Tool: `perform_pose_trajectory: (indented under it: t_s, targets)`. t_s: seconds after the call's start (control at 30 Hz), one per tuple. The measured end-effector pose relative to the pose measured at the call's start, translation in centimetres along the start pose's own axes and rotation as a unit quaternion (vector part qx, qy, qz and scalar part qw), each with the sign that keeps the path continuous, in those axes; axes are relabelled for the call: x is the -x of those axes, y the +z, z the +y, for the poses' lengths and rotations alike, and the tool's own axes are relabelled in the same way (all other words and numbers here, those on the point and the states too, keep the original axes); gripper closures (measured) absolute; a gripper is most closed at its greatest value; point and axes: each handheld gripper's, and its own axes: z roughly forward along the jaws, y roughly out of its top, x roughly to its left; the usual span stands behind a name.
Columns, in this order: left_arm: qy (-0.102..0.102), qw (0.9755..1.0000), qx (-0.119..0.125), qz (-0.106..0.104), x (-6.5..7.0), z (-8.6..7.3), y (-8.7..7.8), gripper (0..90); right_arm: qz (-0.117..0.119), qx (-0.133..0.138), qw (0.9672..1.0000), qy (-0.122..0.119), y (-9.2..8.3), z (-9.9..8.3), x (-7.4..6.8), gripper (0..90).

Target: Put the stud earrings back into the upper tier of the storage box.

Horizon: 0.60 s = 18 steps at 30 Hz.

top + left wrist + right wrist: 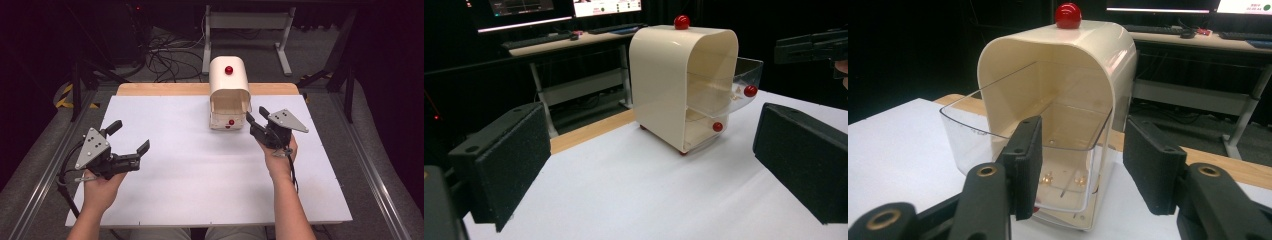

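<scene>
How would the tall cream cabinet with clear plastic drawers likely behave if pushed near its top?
The tall cream cabinet would probably tip rather than slide: it looks tall and stands on small feet. It seems light, thin-walled. Its pulled-out clear upper drawer may shift its balance forward.

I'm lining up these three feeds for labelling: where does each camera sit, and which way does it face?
High view: above the person's side, facing forward and down on the table; forearms, left tongs, right tongs.
Left gripper view: on the left tongs, facing across the table at the box; its two jaws, plus the right tongs' tips farther off.
Right gripper view: on the right tongs, facing into the box's pulled-out clear drawer; its two jaws.
All three share the box.
</scene>
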Motion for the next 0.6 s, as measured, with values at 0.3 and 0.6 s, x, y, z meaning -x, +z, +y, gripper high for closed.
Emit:
perform_pose_trajectory:
  t_s: [0.3,0.6]
  targets:
    - [0.001,1.0,0.0,0.0,0.0,0.0,0.0,2.6,0.015,0.013,0.9997,0.014,-1.0,-0.4,0.7,44.4]
    - [-0.001,1.0,0.001,0.004,0.0,0.0,-0.2,2.6,0.04,0.017,0.9989,0.015,-1.9,-1.1,1.0,37.0]
